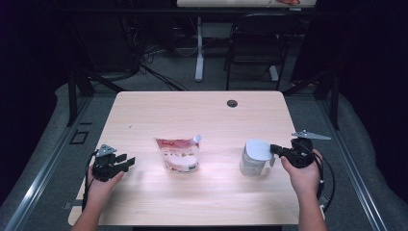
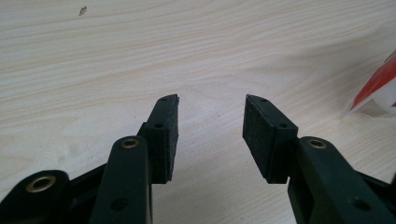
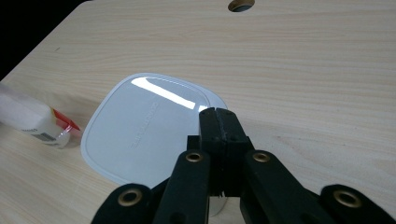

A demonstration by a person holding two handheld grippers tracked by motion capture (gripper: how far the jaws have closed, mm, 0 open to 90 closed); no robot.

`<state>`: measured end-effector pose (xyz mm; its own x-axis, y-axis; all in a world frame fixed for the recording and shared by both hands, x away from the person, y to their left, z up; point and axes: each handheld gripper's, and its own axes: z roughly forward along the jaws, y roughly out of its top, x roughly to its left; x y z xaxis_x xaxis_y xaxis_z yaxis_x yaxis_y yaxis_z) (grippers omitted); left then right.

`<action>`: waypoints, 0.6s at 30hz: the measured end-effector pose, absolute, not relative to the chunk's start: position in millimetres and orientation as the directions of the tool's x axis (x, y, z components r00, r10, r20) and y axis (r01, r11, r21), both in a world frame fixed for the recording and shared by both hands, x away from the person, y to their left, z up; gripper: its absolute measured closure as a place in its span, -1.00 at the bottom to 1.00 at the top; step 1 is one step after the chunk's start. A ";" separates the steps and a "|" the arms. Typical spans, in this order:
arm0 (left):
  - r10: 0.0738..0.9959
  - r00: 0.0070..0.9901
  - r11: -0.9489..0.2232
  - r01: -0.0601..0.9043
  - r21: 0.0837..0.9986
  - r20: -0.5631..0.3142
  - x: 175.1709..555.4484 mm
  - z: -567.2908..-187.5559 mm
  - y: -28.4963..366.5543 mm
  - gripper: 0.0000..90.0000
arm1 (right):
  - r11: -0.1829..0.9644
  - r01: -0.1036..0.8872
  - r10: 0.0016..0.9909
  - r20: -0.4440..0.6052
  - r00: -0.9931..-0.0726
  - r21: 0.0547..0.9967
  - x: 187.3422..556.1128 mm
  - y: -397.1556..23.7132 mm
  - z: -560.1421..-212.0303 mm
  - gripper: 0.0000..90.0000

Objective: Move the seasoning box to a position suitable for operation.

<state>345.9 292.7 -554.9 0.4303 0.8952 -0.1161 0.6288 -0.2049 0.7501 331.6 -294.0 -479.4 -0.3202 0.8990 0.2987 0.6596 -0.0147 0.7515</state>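
A clear container with a white lid (image 1: pixel 254 158) stands on the table's right side. My right gripper (image 1: pixel 274 149) reaches it from the right. In the right gripper view the rounded white lid (image 3: pixel 140 126) lies just under and ahead of the right gripper (image 3: pixel 218 112), whose jaws are shut, pad against pad, over the lid's near corner. A red and white spouted pouch (image 1: pixel 179 155) lies at the table's middle, its end visible (image 3: pixel 32 122) and its corner (image 2: pixel 380 86). My left gripper (image 1: pixel 129 161) rests low at the left, open (image 2: pixel 212 100), with bare wood between its pads.
The light wooden table (image 1: pixel 192 110) has a round cable hole (image 1: pixel 232 103) near its far edge. A black chair (image 1: pixel 255 43) and another desk's leg (image 1: pixel 199 48) stand beyond it. Dark floor and metal rails run along both sides.
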 end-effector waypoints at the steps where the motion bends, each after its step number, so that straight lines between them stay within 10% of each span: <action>1: 0.895 0.431 -0.206 0.629 0.750 -0.116 346.0 -555.0 292.7 0.24 | -0.019 0.660 0.899 0.302 -0.318 0.751 331.6 -294.2 -479.7 1.00; 18: 0.895 0.431 -0.208 0.629 0.749 -0.113 346.1 -555.0 292.7 0.23 | -0.061 0.662 0.888 0.343 -0.305 0.747 331.1 -299.5 -483.2 1.00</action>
